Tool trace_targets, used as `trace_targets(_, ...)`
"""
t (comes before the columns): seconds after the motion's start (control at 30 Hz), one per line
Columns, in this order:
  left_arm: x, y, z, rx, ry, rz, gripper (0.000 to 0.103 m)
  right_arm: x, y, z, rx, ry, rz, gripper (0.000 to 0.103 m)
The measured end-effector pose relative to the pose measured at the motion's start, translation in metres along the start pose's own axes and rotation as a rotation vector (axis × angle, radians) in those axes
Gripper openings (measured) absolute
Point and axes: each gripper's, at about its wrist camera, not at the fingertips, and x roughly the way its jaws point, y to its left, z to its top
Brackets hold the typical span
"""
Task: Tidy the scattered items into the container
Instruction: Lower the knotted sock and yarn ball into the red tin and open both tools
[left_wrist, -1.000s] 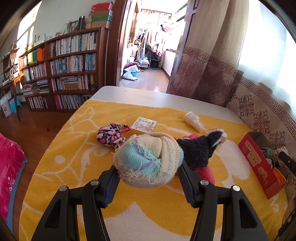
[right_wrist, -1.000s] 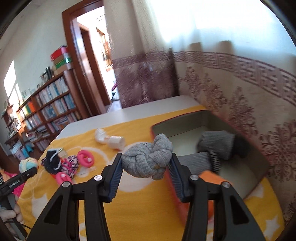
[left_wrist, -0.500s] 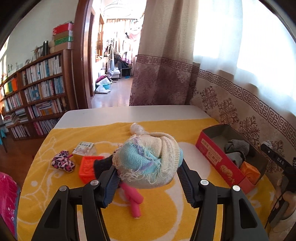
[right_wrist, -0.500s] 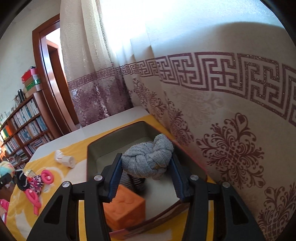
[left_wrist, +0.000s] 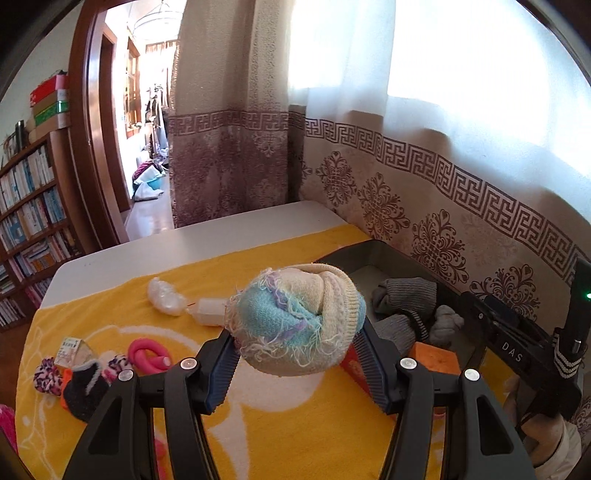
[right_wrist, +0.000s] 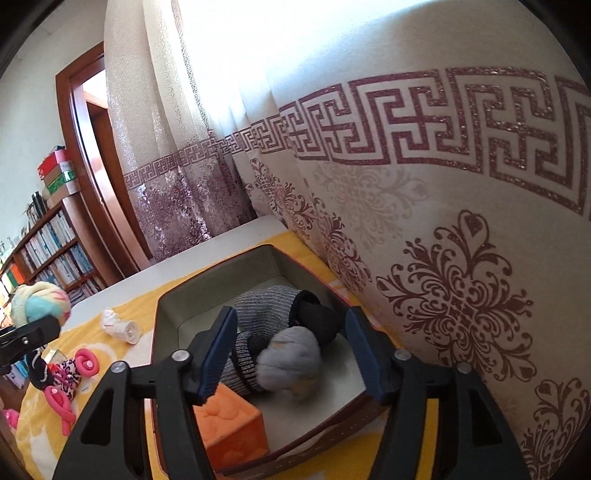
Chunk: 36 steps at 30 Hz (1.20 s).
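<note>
My left gripper is shut on a fuzzy cream and blue sock ball, held above the yellow cloth beside the red box. My right gripper is open above the box. A grey knotted sock ball lies blurred between the right fingers, inside the box. The box also holds grey socks and an orange block. The left gripper's sock ball shows at the left of the right wrist view.
On the yellow cloth lie a plastic bag, a white bottle, pink foam rollers, a dark sock, a patterned sock and a small card box. A curtain hangs right behind the box.
My right gripper has opened and let go of the grey knotted sock ball, which dropped into the box. My left gripper has carried its sock ball right, toward the box.
</note>
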Motion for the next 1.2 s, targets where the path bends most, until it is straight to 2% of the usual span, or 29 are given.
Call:
trace_targets(0.27,0.045,-0.027,0.022,0.016,0.044,-0.067,0.062,-0.009,0.005,0.000,-0.019,-0.052,-0.027,0.074)
trace_targets(0.43,0.070,-0.043,0.032,0.026,0.078,-0.110,0.063,-0.006,0.007,0.001,-0.030,-0.037,-0.016,0.075)
trace_targets(0.6,0.091,-0.044,0.031,-0.020,0.150,-0.178,0.065,-0.006,0.007,-0.001,-0.032,-0.029,-0.013,0.075)
trace_targets(0.73,0.091,-0.037,0.028,-0.052,0.140,-0.171,0.076,-0.006,0.008,-0.001,-0.030,-0.027,-0.011,0.075)
trace_targets(0.93,0.078,-0.026,0.029,-0.078,0.125,-0.164,0.076,-0.006,0.010,-0.003,-0.045,-0.030,-0.019,0.076)
trace_targets(1.2,0.067,-0.015,0.021,-0.091,0.143,-0.141,0.076,-0.005,0.010,-0.003,-0.049,-0.030,-0.024,0.076)
